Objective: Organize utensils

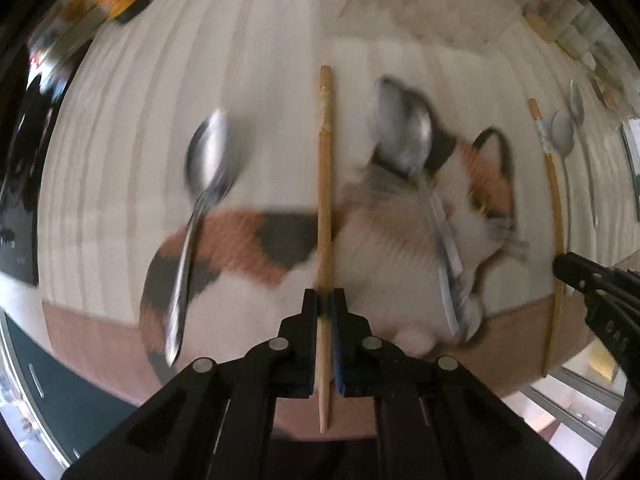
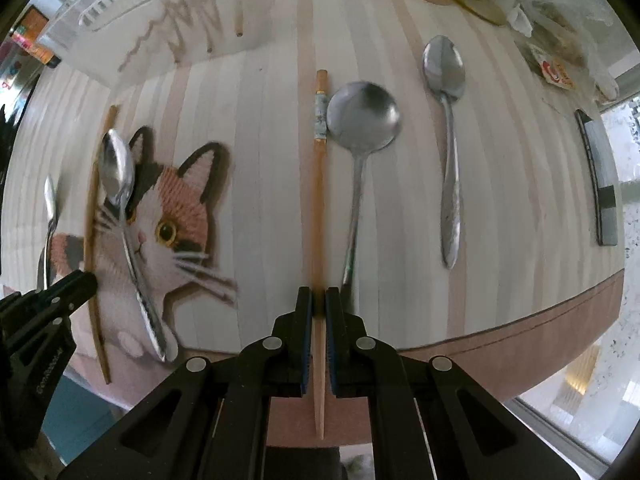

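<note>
Spoons flank both chopsticks on the cat placemat [image 2: 248,184]: left gripper [image 1: 325,300] clamps the plain chopstick [image 1: 325,200], right gripper [image 2: 319,300] clamps the banded chopstick [image 2: 319,200] touching a round spoon [image 2: 362,120].

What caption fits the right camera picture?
Right tool grips a wooden chopstick beside a round steel spoon on the cat placemat.

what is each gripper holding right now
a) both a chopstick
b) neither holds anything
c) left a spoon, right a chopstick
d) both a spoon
a: the left gripper is clamped on a plain wooden chopstick, and the right gripper is clamped on a chopstick with a patterned band; the spoons lie on the mat, ungripped.
</note>
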A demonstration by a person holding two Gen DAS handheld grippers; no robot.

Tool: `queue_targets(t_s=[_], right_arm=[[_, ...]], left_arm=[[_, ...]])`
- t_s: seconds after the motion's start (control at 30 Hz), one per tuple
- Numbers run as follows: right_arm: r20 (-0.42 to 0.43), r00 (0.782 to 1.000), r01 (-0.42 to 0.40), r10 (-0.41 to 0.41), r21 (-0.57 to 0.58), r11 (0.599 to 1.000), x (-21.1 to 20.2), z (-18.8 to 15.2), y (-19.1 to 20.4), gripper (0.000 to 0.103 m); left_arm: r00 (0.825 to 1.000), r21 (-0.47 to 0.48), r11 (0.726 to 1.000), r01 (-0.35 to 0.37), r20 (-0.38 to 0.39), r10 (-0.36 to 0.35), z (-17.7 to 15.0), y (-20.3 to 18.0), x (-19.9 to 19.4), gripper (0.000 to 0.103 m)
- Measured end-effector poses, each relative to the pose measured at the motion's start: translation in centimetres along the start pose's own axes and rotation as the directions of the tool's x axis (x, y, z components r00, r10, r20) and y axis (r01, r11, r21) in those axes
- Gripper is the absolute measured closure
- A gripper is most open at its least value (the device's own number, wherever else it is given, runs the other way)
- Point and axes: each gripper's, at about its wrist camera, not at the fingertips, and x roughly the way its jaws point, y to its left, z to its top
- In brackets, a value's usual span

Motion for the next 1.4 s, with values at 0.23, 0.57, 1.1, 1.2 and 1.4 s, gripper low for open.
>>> queue_targets(t_s=[0.23, 0.57, 1.1, 1.2, 1.4], right_arm=[[-0.034, 0.999, -0.019, 0.018, -0.043, 0.999, 0.8, -1.9, 2.2, 0.096], [-0.060, 0.997, -0.056, 0.056, -0.002, 0.998, 0.9, 0.0, 1.3, 0.095], [-0.019, 0.999, -0.036, 0.036, 0.015, 0.999, -0.2, 2.5, 1.2, 0.095], [-0.003, 0.999, -0.052, 0.052, 0.022, 0.998, -0.1, 1.9, 1.8, 0.096], [0.053, 0.994, -0.102, 0.101, 0.015, 0.995, -2.8, 0.2, 2.8, 0.096]], left_arm=[[1.000, -0.036, 0.999, 0.024, -0.007, -0.025, -1.2, 1.6, -0.1, 0.098], [0.999, -0.054, 0.997, 0.051, -0.003, -0.051, 1.4, 3.4, 0.1, 0.086], [0.998, -0.066, 0.996, 0.064, 0.031, -0.062, 1.4, 3.6, -1.1, 0.099], [0.997, -0.066, 0.996, 0.053, 0.053, -0.050, 0.5, 4.5, -2.2, 0.099], [0.991, -0.058, 0.998, 0.026, 0.134, -0.018, -0.8, 5.4, -6.9, 0.099]])
